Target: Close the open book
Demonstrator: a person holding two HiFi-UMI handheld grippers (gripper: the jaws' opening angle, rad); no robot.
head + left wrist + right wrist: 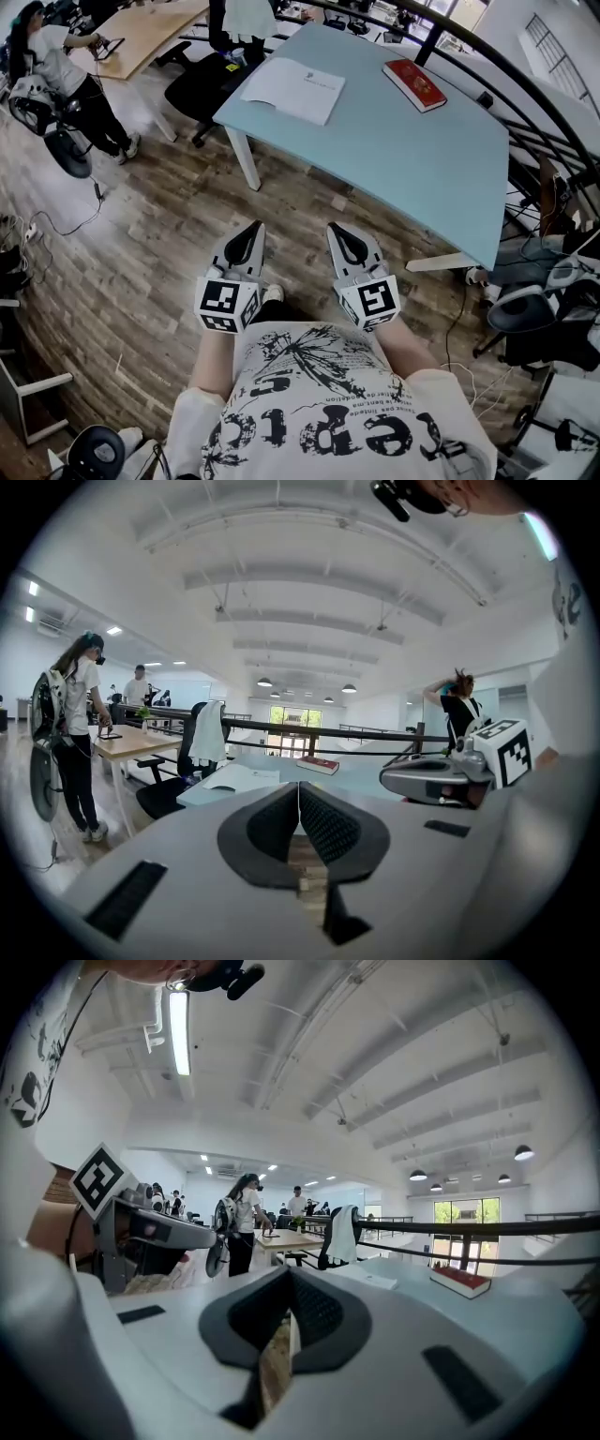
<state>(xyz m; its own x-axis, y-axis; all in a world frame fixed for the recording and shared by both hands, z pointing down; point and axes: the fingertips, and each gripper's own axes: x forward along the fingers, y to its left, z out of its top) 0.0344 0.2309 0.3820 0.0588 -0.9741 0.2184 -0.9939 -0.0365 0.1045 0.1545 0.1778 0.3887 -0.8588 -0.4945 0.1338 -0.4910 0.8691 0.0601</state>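
Holding our left gripper (256, 227) and right gripper (335, 230) with jaws clenched empty, we stand short of the worktop (422, 159); open book (295, 89) lies near red book (414, 84).

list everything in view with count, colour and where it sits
rectangular table: 1, light blue top, white legs, ahead of the grippers
open paper book: 1, white, table's far left
closed hardcover book: 1, red, table's far edge, right of the open book
swivel office chair: 1, black, behind the table's left corner
cloth garment: 1, white, over the chair back
wooden desk: 1, light wood, upper left
other people: at least 3, nearest in a white top, by the desk
metal railing: 1, black, beyond the table
plank floor: brown, underfoot
left gripper: 1, white, shut, empty
right gripper: 1, white, shut, empty
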